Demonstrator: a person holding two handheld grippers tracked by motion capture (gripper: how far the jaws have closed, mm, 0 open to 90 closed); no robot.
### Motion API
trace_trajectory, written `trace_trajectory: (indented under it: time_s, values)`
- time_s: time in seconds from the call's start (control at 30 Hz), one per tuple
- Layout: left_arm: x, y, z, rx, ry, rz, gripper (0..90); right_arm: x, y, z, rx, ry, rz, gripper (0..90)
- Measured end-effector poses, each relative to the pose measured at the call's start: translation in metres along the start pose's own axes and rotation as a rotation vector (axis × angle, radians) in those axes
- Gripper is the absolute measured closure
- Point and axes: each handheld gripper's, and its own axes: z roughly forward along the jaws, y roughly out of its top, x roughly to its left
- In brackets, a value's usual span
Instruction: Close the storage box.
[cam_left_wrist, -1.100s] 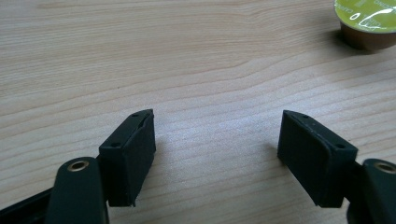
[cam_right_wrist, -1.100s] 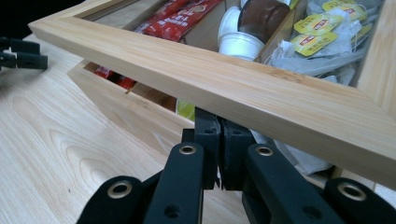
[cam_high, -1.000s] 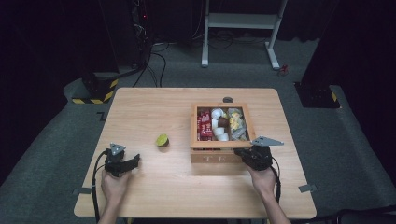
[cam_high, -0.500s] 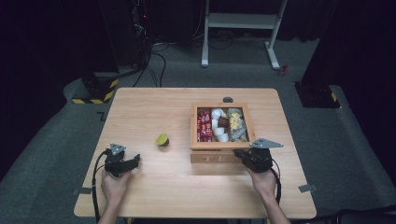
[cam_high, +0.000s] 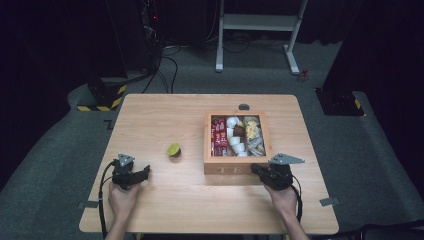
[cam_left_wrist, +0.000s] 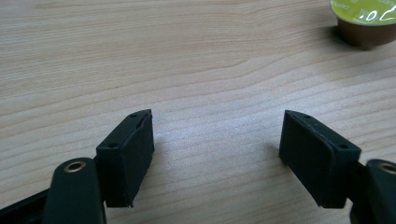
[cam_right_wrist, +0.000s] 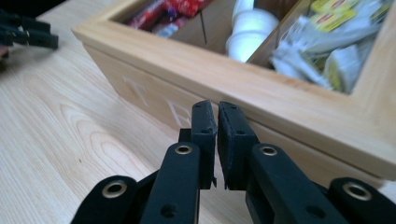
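Capsule (cam_high: 173, 149) left of tea box (cam_high: 235, 166), untouched; approach step. Left gripper (cam_left_wrist: 217, 140) jaws apart, empty, just opening; needs reach toward capsule. Right gripper (cam_right_wrist: 217, 126) nearly closed, empty, at box front.

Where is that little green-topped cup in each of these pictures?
High view: the green-lidded cup stands alone on the table, left of the wooden box.
Left gripper view: it sits at the top right edge, cut off by the frame, beyond the open left claw.
Right gripper view: not in it; the box front is there instead.
Shared landmark: the pale wood-grain tabletop.
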Motion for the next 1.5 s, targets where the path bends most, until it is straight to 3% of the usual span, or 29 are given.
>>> trace_trajectory:
  time_s: [0.3, 0.7, 1.5]
  values:
    - [0.0, 0.0, 0.0, 0.0, 0.0, 0.0, 26.4, -0.003, 0.006, -0.009, -0.037, -0.014, 0.0, 81.6]
    - [0.0, 0.0, 0.0, 0.002, 0.0, 0.001, 26.3, -0.009, 0.015, -0.02, -0.08, -0.023, 0.011, 69.2]
    - [0.0, 0.0, 0.0, 0.003, -0.004, 0.0, 26.3, -0.03, 0.018, -0.035, -0.113, -0.075, 0.062, 64.9]
